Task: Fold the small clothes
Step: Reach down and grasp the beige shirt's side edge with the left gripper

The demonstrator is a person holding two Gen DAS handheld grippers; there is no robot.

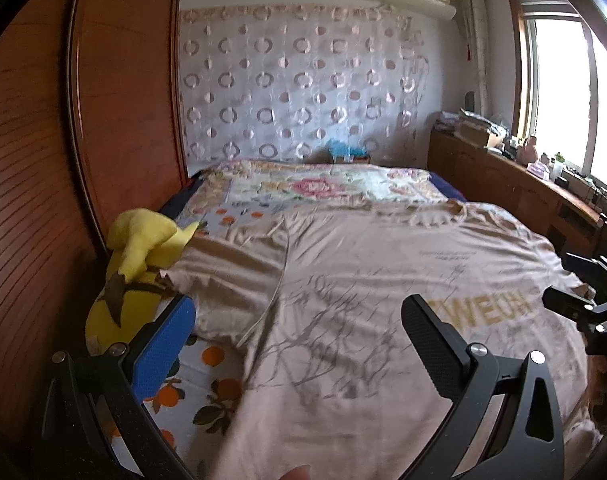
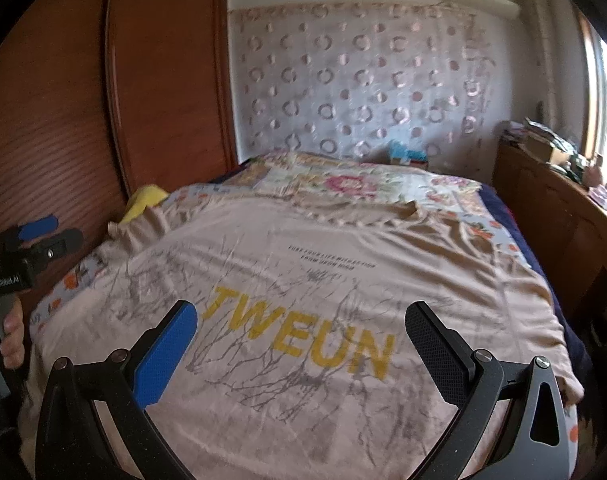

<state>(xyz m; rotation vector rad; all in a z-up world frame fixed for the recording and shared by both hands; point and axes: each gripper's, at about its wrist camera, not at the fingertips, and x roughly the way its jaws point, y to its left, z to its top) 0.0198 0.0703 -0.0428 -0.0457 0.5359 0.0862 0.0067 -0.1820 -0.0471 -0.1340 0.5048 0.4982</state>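
Currently I see a beige T-shirt (image 2: 303,280) spread flat across the bed (image 1: 323,184), print up | my left gripper (image 1: 299,344) hovers spread wide above its sleeve side, holding nothing | my right gripper (image 2: 301,344) gapes empty above the yellow lettering | yellow plush toy (image 1: 135,264) at the bed's left edge.

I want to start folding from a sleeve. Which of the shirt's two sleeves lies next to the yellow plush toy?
The left-hand sleeve of the beige T-shirt, beside the yellow plush toy near the wooden wardrobe. The other sleeve lies toward the window side.
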